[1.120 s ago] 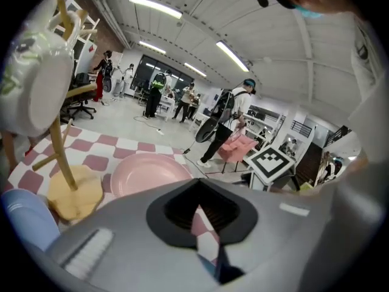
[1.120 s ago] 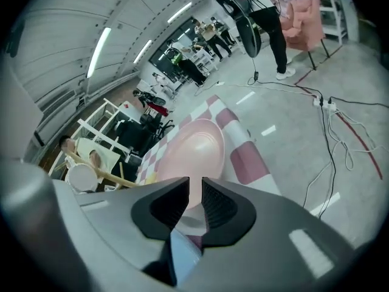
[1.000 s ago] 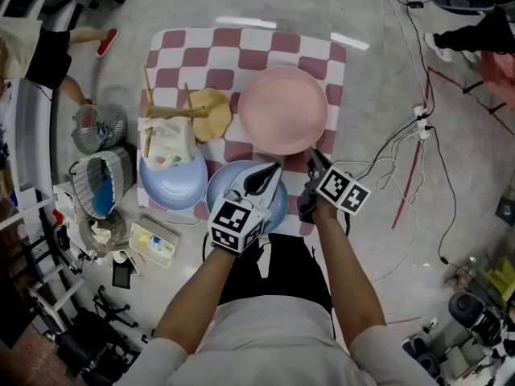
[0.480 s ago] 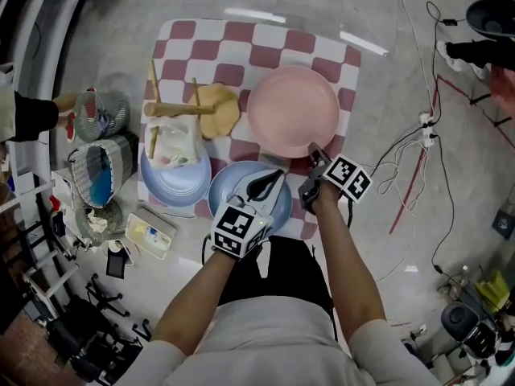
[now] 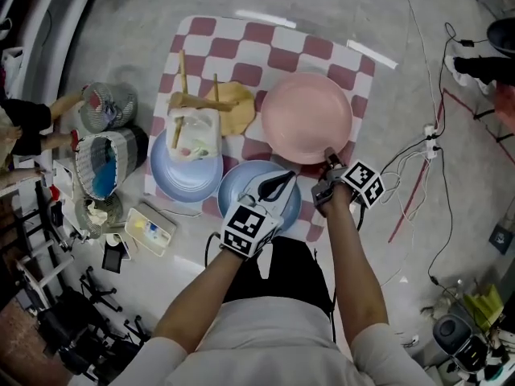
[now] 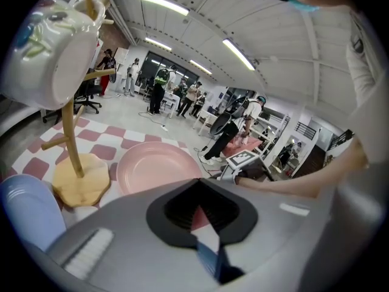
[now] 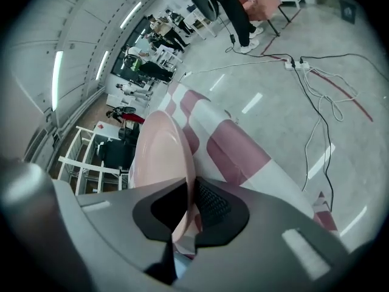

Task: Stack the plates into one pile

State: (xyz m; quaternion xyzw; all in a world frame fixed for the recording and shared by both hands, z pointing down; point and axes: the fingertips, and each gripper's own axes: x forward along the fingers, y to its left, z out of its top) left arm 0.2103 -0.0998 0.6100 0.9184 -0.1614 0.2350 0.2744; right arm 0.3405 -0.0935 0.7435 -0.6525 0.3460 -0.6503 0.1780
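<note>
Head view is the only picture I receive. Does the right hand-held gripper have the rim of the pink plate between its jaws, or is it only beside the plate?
Observer: In the right gripper view, the rim of the pink plate stands between the jaws of the right hand-held gripper, and both pads appear to press on it.
Operator: And the left one, does it hold something?
Observer: No. The left gripper view shows the left hand-held gripper with its jaws together and nothing between them.

no readable text, labels, numbers or signs anywhere
</note>
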